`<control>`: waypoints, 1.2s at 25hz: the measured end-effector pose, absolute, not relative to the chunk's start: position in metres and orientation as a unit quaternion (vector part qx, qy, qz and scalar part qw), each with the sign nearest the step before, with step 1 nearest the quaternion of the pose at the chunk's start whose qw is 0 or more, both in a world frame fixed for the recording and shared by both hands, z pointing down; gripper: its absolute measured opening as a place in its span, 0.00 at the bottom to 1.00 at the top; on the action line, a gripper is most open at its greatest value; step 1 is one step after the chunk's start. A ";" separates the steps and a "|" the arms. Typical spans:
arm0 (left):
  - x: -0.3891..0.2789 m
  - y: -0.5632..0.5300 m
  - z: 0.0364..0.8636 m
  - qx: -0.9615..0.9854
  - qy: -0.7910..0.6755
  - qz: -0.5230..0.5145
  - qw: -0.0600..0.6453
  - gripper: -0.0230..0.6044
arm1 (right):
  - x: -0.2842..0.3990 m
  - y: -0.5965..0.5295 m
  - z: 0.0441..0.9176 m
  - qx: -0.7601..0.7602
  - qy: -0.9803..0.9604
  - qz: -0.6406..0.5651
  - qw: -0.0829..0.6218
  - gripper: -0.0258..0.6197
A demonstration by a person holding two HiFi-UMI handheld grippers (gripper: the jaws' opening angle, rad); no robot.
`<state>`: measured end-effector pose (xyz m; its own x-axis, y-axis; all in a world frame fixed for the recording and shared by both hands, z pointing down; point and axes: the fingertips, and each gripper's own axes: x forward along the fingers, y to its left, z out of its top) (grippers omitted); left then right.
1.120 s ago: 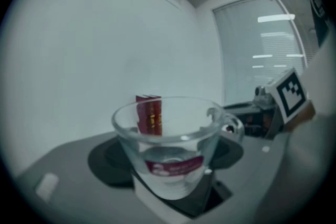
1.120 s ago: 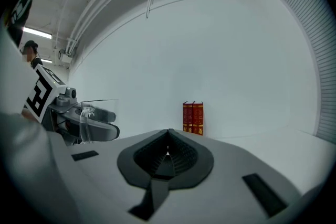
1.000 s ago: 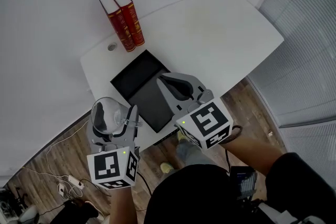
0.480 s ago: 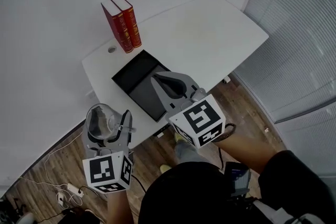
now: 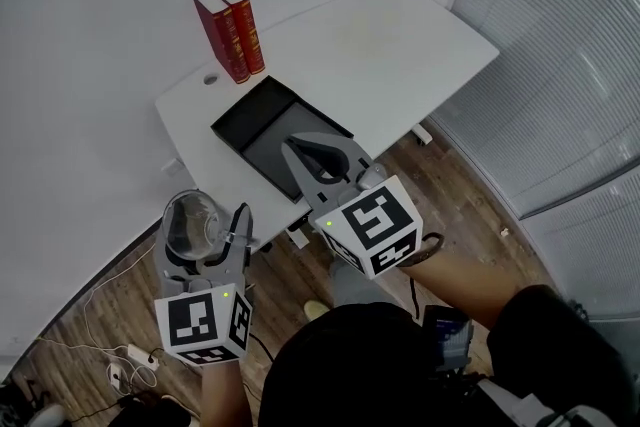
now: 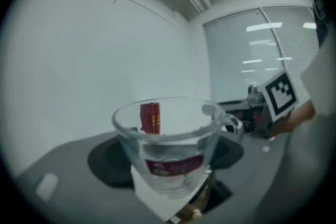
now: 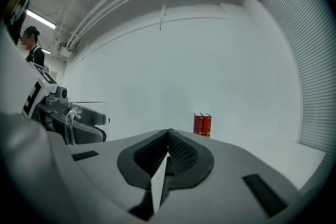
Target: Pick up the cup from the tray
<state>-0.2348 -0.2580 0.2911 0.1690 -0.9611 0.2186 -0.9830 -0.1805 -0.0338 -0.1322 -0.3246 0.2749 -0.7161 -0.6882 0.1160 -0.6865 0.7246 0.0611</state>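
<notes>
A clear glass cup (image 5: 193, 223) with a handle sits in my left gripper (image 5: 205, 237), which is shut on it and held off the table's near-left edge, over the wooden floor. In the left gripper view the cup (image 6: 170, 144) fills the middle, with a dark red label on its base. The black tray (image 5: 270, 145) lies on the white table (image 5: 400, 45) with nothing in it that I can see. My right gripper (image 5: 322, 158) hovers over the tray's near end, jaws shut with nothing between them; its pads (image 7: 181, 153) meet in the right gripper view.
Two red books (image 5: 230, 30) stand upright at the table's far-left corner, behind the tray. A round cable hole (image 5: 210, 79) lies beside them. Window blinds (image 5: 560, 65) run along the right. Cables and a power strip (image 5: 125, 360) lie on the floor at lower left.
The left gripper with the cup has drawn back from the table edge toward me. The view has shifted, so the table sits a little farther left. The right gripper stays over the tray.
</notes>
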 end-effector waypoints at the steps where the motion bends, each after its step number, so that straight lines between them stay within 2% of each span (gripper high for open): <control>1: -0.234 -0.255 0.291 0.763 -0.637 0.096 0.057 0.66 | -0.133 -0.321 0.276 0.370 -0.927 -0.007 0.065 0.06; 30: -0.201 -0.265 0.283 0.779 -0.618 0.090 0.049 0.66 | -0.104 -0.315 0.276 0.390 -0.918 -0.011 0.074 0.06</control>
